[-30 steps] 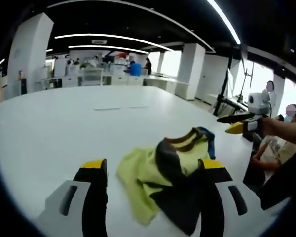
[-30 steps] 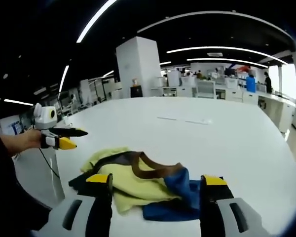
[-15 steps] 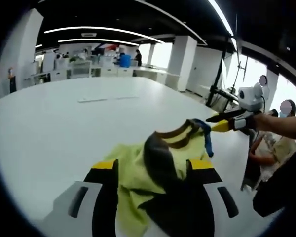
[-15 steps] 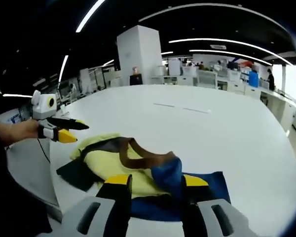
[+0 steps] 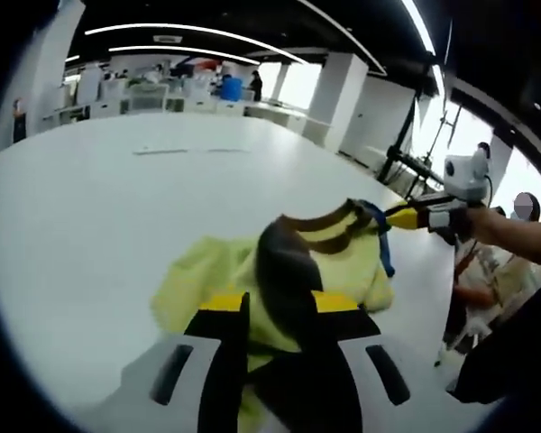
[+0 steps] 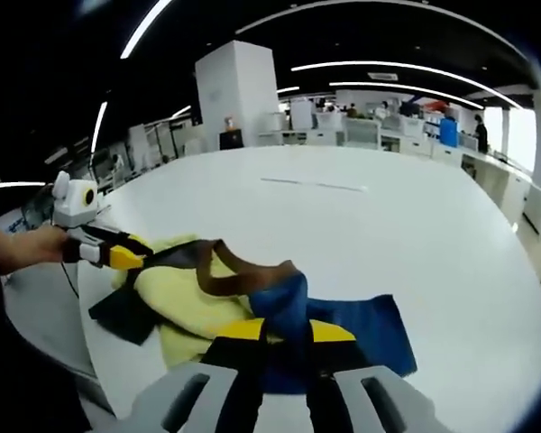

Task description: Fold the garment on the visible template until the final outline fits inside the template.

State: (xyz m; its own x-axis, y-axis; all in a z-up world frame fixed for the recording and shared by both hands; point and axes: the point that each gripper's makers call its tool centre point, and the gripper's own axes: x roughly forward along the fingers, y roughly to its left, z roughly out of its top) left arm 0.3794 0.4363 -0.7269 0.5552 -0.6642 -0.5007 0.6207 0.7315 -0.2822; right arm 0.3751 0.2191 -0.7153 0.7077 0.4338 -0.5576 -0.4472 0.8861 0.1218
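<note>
A crumpled garment [image 5: 343,271] of yellow-green, black, brown and blue cloth lies near the table's near edge. In the left gripper view my left gripper [image 5: 281,302] is shut on a black fold of it. The right gripper [image 5: 406,215], held by a hand, reaches the blue end from the right. In the right gripper view my right gripper [image 6: 287,329] is shut on the garment's [image 6: 185,293] blue part. The left gripper [image 6: 117,255] touches the garment's left edge there. Thin grey marks [image 5: 185,151] lie far out on the table, also seen as marks [image 6: 311,184].
The big white table [image 5: 99,207] stretches away behind the garment, with its rounded edge [image 6: 86,334] close to my hands. A seated person [image 5: 491,271] is off the table's right side. A white pillar [image 6: 234,99] and office desks stand far behind.
Both pairs of jaws have closed from wide open onto the garment, the left on black cloth, the right on blue. Both cameras moved in closer, and the blue part now lies spread out.
</note>
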